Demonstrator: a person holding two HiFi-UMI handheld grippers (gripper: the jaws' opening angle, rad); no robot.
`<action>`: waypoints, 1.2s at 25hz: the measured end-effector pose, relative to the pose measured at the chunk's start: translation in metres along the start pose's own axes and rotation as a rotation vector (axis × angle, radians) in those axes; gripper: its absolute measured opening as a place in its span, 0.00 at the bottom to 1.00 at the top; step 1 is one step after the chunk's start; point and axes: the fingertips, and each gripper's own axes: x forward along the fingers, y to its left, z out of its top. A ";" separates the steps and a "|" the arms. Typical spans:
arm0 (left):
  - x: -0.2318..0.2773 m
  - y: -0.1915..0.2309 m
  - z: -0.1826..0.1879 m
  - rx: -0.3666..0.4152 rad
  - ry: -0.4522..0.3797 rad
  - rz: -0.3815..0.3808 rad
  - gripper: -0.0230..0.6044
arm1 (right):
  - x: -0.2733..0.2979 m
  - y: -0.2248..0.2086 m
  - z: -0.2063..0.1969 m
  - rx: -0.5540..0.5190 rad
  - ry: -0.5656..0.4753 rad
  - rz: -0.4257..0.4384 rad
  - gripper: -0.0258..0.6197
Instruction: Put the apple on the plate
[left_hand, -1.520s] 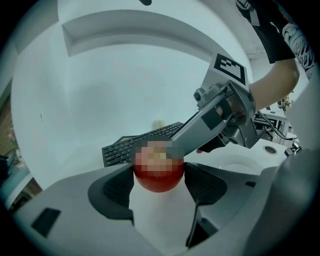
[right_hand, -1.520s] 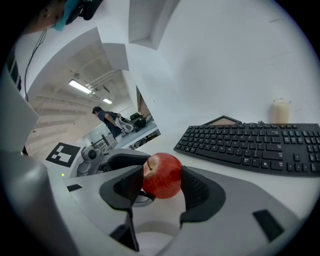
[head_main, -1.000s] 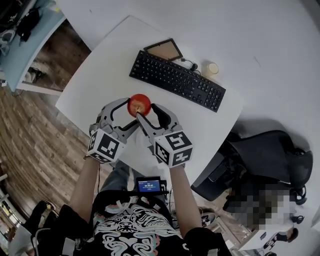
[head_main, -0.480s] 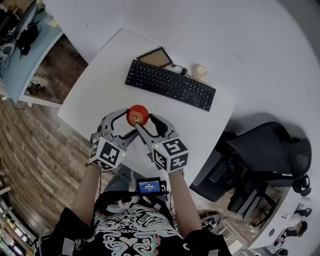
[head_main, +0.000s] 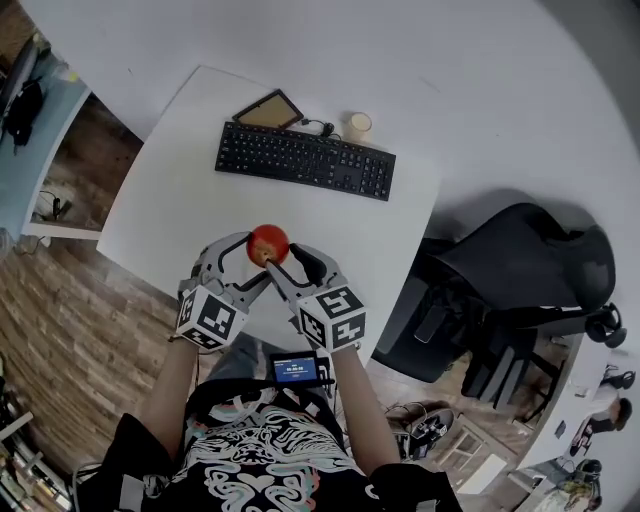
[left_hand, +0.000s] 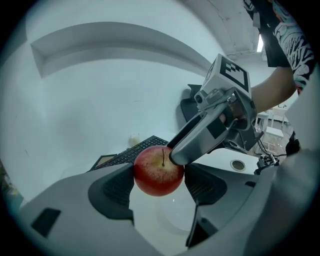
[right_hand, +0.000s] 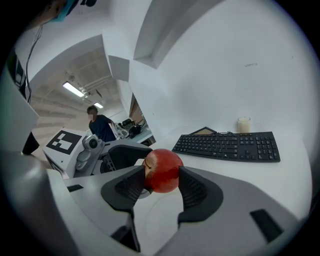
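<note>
Keyboard (head_main: 305, 160) bars the far table (head_main: 160, 200); near side lies open.

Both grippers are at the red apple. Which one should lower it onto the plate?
Right, probably: the right gripper has both pads pressed on the round red apple. The left gripper brackets it, but contact on one side is hidden. A round white plate shows faintly underneath.

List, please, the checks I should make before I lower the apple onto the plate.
1. Right gripper grips the apple: ok, both fingers touch it.
2. Left gripper grips the apple: ok, it appears closed on it.
3. Plate under the apple: ok, seen directly below in the left gripper view.
4. Grippers apart from each other: not ok, a right gripper finger sits by the stem, against the left gripper's fingers.
5. Keyboard out of the way: ok, farther back on the table.
</note>
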 end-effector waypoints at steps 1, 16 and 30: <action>0.002 -0.004 0.001 -0.001 -0.003 -0.007 0.55 | -0.004 -0.002 -0.002 0.008 -0.009 -0.016 0.39; 0.022 -0.046 -0.026 0.042 0.076 -0.132 0.55 | -0.018 -0.014 -0.058 0.133 0.049 -0.065 0.33; 0.031 -0.067 -0.065 0.008 0.209 -0.218 0.55 | -0.007 -0.017 -0.102 0.201 0.166 -0.012 0.33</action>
